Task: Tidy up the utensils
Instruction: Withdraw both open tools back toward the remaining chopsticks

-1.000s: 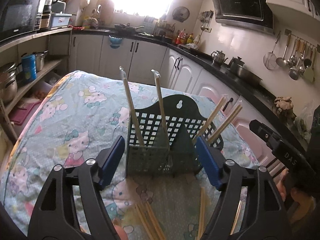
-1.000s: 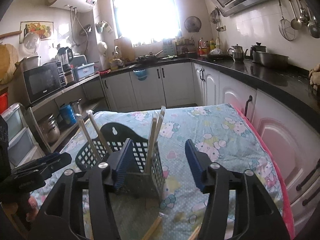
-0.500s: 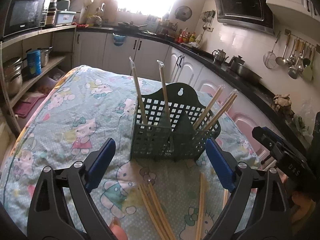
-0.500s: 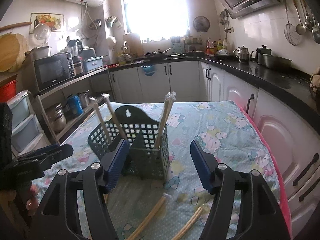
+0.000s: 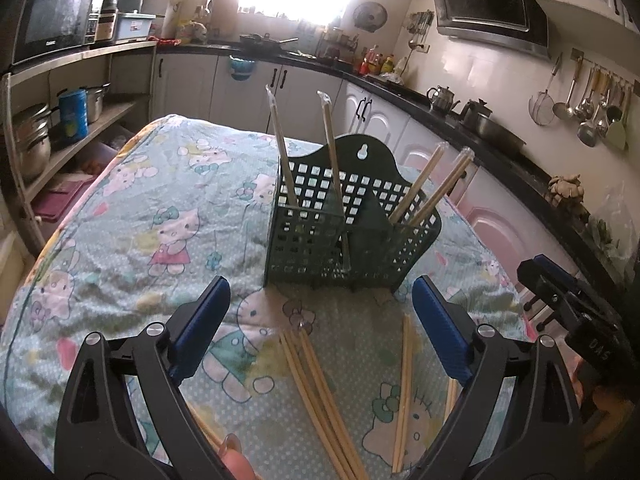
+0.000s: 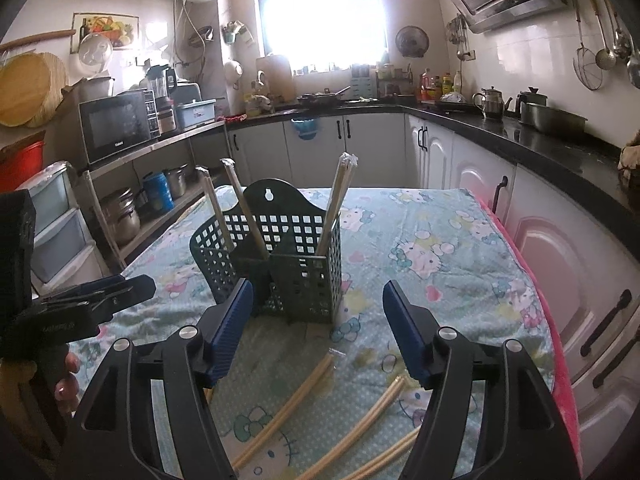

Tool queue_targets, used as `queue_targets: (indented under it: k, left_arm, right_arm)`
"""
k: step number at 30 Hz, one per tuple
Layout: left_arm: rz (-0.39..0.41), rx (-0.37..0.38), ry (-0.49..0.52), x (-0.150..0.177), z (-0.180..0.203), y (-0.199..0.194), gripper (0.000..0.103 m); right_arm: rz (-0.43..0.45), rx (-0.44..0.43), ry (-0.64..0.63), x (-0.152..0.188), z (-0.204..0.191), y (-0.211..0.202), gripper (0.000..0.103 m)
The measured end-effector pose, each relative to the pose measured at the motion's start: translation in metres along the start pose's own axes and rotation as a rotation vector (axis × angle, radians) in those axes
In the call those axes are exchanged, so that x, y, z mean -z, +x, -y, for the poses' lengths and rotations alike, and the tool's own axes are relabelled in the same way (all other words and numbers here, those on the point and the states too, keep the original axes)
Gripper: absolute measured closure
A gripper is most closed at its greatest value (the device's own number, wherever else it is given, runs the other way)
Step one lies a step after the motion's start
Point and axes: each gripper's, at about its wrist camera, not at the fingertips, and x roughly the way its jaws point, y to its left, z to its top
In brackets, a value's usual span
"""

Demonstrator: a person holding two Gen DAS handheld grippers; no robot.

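Both tools are released: left tool (image 5: pixel 320 320), right tool (image 6: pixel 318 320). The green utensil basket (image 5: pixel 352 236) stands on the Hello Kitty tabletop (image 5: pixel 160 216), holding wrapped chopsticks (image 5: pixel 282 148); loose chopsticks (image 5: pixel 320 396) lie nearer. The right tool reads "DAS".

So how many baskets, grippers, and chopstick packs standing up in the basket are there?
Basket: 1
Grippers: 2, the left gripper and the right gripper, jaws open
Chopstick packs standing in the basket: 4
Total: 7

1 utensil basket (image 5: pixel 352 236), 4 wrapped chopstick pairs (image 5: pixel 282 148) standing inside, approx 4 loose pairs (image 5: pixel 320 392) on cloth.
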Motion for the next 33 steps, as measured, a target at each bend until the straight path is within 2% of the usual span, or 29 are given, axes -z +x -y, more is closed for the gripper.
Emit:
queue_targets:
  k: [15, 33]
  left_arm:
    - [-0.061, -0.030, 0.004, 0.023, 0.001, 0.004, 0.020]
    - [-0.175, -0.047, 0.031, 0.055, 0.012, 0.031, 0.020]
  right_arm:
    - [-0.050, 0.011, 0.015, 0.030, 0.020, -0.010, 0.038]
    - [-0.156, 0.002, 0.029, 0.062, 0.043, 0.010, 0.038]
